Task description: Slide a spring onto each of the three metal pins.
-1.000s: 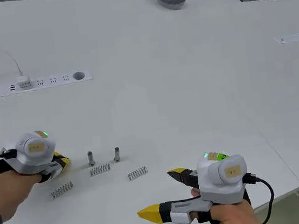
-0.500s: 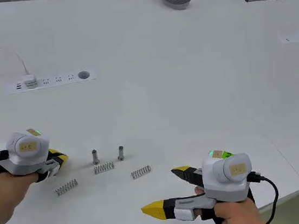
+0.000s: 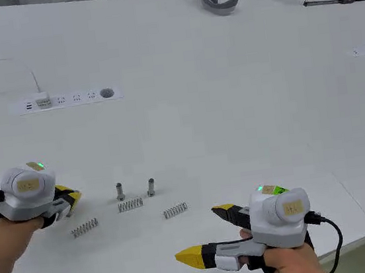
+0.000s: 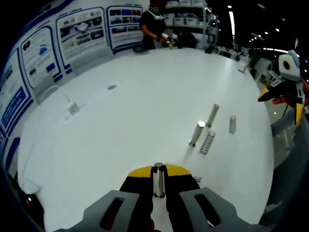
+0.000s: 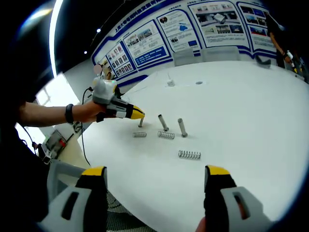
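The left gripper (image 4: 158, 170) is clamped on one metal pin (image 4: 158, 180), held upright at the left end of the row; whether its foot touches the table (image 3: 232, 104) I cannot quite tell. The right gripper (image 3: 204, 235) hangs near the table's front edge with its jaws spread wide and nothing between them. The step in hand looks like fetching a spring. The nearest spring (image 3: 175, 210) is best pinched by one end (leaving the bore free), lined up with the pin's axis, then slid down while the left hand braces. Pins: three, one gripped, two standing, the middle pin (image 3: 120, 191) and the far pin (image 3: 151, 186). Springs: three, counting the middle spring (image 3: 130, 205) and the left spring (image 3: 84, 227), all lying loose.
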Available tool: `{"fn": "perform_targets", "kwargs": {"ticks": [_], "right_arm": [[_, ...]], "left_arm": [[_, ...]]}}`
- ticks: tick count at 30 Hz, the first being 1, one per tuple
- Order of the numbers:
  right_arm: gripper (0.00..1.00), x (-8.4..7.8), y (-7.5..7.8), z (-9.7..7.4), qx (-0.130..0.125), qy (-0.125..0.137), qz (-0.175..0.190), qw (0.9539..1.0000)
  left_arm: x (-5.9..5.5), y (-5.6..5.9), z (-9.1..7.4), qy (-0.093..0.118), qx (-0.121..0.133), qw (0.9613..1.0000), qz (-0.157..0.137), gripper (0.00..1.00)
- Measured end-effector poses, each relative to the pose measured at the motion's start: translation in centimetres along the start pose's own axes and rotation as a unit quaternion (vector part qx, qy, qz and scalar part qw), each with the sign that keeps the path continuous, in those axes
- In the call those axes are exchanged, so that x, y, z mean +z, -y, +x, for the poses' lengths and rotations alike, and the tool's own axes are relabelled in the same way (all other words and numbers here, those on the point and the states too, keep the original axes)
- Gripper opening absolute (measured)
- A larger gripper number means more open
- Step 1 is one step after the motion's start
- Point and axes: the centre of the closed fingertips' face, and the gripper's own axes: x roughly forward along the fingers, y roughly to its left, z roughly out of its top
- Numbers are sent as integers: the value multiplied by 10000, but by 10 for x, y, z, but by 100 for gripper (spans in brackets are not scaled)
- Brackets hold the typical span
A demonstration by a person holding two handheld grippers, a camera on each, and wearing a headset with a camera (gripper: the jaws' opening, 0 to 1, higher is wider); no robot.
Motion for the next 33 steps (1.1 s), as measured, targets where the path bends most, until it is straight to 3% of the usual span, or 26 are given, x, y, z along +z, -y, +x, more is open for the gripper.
{"fn": "perform_targets", "kwargs": {"ticks": [27, 33], "right_arm": [[84, -1, -6, 4, 69, -36, -22, 10000], [84, -3, -8, 5, 90, -56, -26, 9999]], "left_arm": [[-14, -6, -25, 78, 191, 9995, -233, 8], [-17, -6, -27, 47, 207, 9997, -144, 8]]}}
